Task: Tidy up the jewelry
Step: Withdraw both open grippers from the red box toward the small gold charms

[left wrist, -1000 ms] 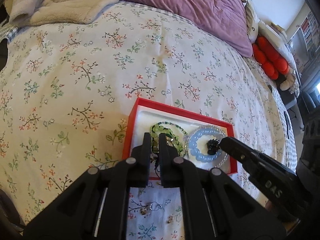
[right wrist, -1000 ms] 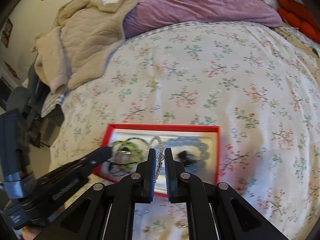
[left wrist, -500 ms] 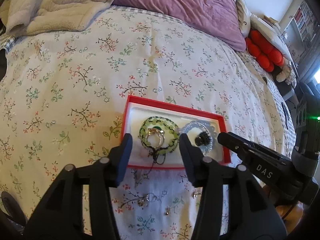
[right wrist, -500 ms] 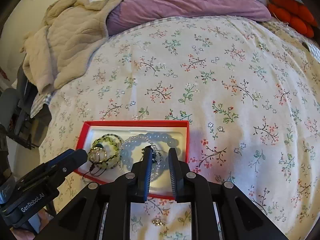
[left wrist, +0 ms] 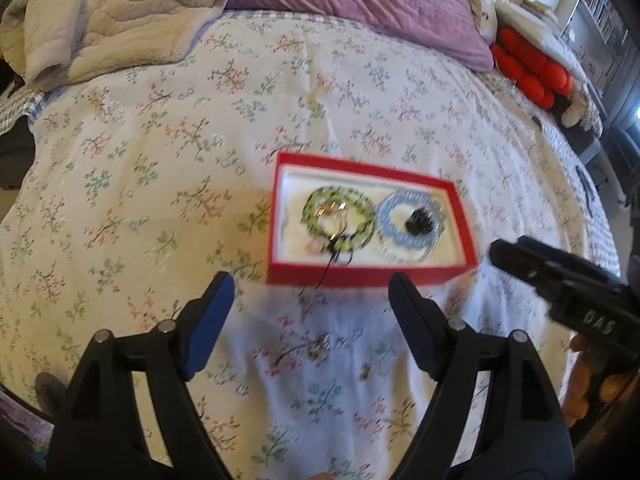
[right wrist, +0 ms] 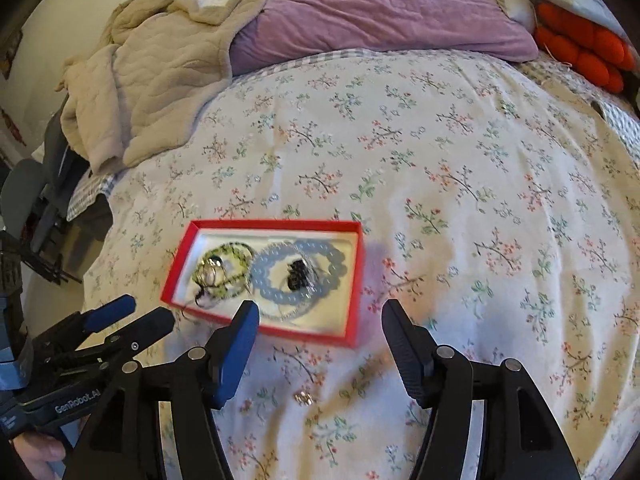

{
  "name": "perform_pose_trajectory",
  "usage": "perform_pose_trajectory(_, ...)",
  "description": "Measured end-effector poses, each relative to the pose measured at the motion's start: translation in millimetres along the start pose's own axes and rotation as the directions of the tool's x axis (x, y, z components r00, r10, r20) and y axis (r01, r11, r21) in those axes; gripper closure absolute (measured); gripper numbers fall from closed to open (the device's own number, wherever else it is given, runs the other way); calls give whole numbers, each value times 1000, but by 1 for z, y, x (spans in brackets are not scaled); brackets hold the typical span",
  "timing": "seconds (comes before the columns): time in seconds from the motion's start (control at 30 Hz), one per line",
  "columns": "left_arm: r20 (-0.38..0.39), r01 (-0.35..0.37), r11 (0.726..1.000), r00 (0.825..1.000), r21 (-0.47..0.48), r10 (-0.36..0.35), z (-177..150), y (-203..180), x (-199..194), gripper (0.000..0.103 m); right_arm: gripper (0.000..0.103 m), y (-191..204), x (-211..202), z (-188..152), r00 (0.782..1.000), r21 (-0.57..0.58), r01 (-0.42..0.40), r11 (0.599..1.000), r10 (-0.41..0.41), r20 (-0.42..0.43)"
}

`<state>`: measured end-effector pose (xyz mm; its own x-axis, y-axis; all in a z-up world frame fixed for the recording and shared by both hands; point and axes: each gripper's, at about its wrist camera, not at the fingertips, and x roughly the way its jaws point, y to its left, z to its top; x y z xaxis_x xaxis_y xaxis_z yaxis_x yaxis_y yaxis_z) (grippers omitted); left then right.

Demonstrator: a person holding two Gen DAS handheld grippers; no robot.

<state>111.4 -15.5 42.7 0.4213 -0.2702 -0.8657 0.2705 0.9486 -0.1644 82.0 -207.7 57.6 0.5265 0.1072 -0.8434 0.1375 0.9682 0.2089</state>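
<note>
Fingers of left gripper (left wrist: 310,292) and right gripper (right wrist: 320,320) spread apart | red box (left wrist: 360,274) just ahead, untouched

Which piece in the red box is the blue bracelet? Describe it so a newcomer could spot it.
On the floral bedspread sits a shallow red box with a white lining. Inside lie two bead rings side by side; the blue bracelet is the one farther from the beige blanket. Its beads are chunky and pale blue, with a small black lump in its centre, whereas its neighbour is green.
</note>
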Motion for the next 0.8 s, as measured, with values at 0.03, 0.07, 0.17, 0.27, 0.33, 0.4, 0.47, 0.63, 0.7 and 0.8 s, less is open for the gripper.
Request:
perform_pose_trajectory(0.03,-12,-9,1000,1000,2,9,-3,1,1,21,32,-2,-1,-2,1000,2,5,1000,-5,-3)
perform_pose_trajectory(0.07,-20,-14,1000,1000,4,14,-4,2,2,21,30,-4,-3,-5,1000,3,10,1000,-10,-4)
perform_pose_trajectory(0.17,-56,-31,999,998,7,31,-13,6,5,21,24,-9,-6,-12,1000,4,20,1000,-20,-14)
perform_pose_trajectory(0.27,-82,-40,999,996,15,41,-20,8,8,20,20,-14,-7,-20,999,3,28,1000,-28,-36)
perform_pose_trajectory(0.33,-103,-47,999,994,20,48,-24,10,11,20,19,-17,-5,-24,998,-1,43,999,-43,-50)
perform_pose_trajectory(0.4,-121,-51,998,991,23,53,-28,11,15,20,19,-20,-2,-30,995,-8,67,998,-67,-70)
perform_pose_trajectory(0.47,-137,-58,998,989,24,60,-32,13,17,20,19,-21,0,-35,993,-14,83,996,-84,-87)
perform_pose_trajectory(0.63,-176,-71,997,981,30,75,-41,16,23,20,19,-28,8,-47,983,-18,111,994,-113,-143)
perform_pose_trajectory(0.7,-186,-72,997,979,35,77,-45,17,25,20,19,-31,12,-51,978,-19,131,991,-132,-163)
perform_pose_trajectory(0.8,-191,-60,997,979,58,70,-52,17,28,20,19,-34,15,-56,971,-26,158,987,-160,-179)
